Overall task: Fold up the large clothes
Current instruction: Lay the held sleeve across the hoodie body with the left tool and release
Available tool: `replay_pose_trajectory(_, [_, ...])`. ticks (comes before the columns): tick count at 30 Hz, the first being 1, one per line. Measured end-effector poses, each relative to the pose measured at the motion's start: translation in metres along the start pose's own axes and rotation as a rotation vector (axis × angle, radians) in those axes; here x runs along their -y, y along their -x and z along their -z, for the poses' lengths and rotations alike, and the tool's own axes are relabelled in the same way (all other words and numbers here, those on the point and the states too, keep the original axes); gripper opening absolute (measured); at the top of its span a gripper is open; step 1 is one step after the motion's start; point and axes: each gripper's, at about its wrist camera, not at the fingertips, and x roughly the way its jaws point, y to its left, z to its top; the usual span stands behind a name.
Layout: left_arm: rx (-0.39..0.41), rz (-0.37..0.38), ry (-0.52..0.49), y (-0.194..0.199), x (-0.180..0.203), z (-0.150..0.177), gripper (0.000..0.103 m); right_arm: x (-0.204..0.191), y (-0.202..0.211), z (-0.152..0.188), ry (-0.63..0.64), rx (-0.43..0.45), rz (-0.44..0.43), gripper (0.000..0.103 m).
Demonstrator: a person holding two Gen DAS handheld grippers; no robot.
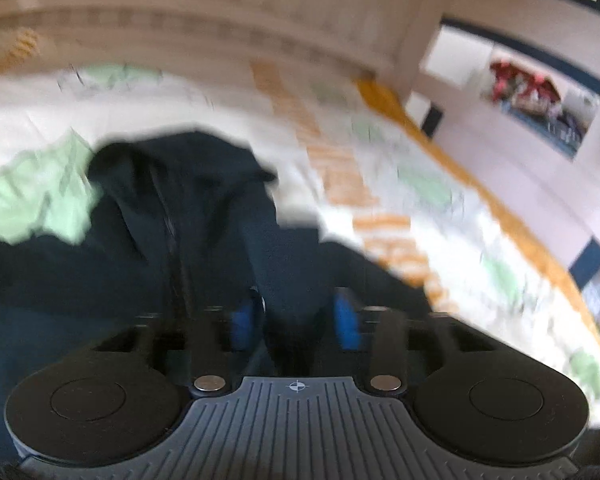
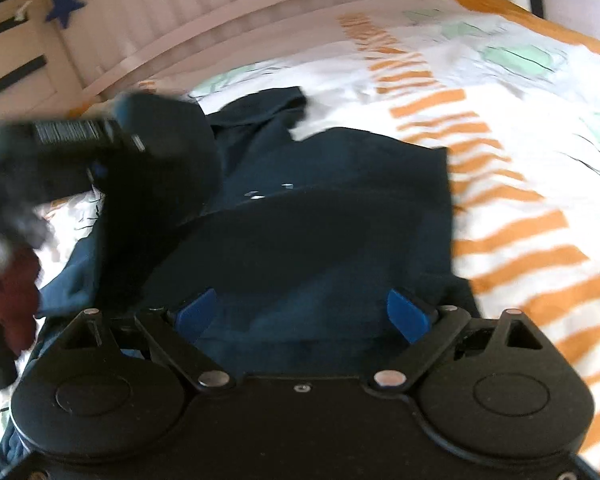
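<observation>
dark navy garment point(image 2: 320, 216) spread in rumpled layers on the patterned bedsheet point(image 2: 520, 208), partly squared off on one side, bunched toward the headboard point(image 2: 204, 28). left gripper point(image 1: 298, 318) with blue pads point(image 1: 242, 322) drawn close and cloth bulging between them, seemingly pinching a fold, though blur leaves that uncertain; right gripper point(image 2: 302, 314) splayed wide over the fabric, grasping nothing. likely mid-fold: next, closing the right on an edge and carrying both across evenly.

Nothing can be read: the barcode-like striped label point(image 2: 74, 131) at ten o'clock is too blurred.
</observation>
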Motion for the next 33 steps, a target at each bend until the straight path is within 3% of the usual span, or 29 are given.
replay_pose_trajectory(1, [-0.02,0.0,-0.004,-0.001,0.001,0.003,0.082,0.005,0.002,0.0,-0.013,0.002,0.003,0.093])
replay_pose_trajectory(2, [-0.034,0.0,-0.003,-0.003,0.002,0.005,0.086,0.008,0.002,0.0,-0.023,0.003,0.002,0.093])
replay_pose_trajectory(5, [-0.015,0.01,-0.008,0.011,0.005,0.009,0.088,0.012,0.004,-0.002,-0.033,0.008,0.003,0.094])
replay_pose_trajectory(10, [0.091,-0.028,-0.081,0.051,0.007,0.013,0.097,0.008,0.007,-0.003,-0.003,0.011,0.022,0.094])
replay_pose_trajectory(14, [0.117,-0.162,-0.156,0.07,-0.015,0.022,0.097,0.006,0.009,-0.002,-0.002,0.012,0.026,0.094])
replay_pose_trajectory(16, [0.092,-0.239,-0.162,0.068,-0.035,0.027,0.097,0.004,0.008,-0.003,-0.002,0.013,0.021,0.094])
replay_pose_trajectory(22, [-0.022,-0.475,-0.045,0.054,-0.113,0.052,0.098,-0.001,-0.004,-0.005,-0.013,0.003,-0.009,0.095])
replay_pose_trajectory(24, [-0.014,-0.479,0.048,0.059,-0.141,0.065,0.103,-0.003,-0.009,-0.006,-0.012,-0.003,-0.019,0.095])
replay_pose_trajectory(26, [0.016,-0.434,0.192,0.069,-0.163,0.07,0.103,-0.005,-0.014,-0.008,-0.014,-0.007,-0.031,0.095])
replay_pose_trajectory(32, [0.024,-0.456,0.165,0.066,-0.158,0.07,0.103,-0.012,-0.032,-0.009,-0.019,-0.021,-0.046,0.092])
replay_pose_trajectory(33, [0.028,-0.453,0.167,0.066,-0.159,0.072,0.103,-0.014,-0.035,-0.009,-0.016,-0.026,-0.045,0.079])
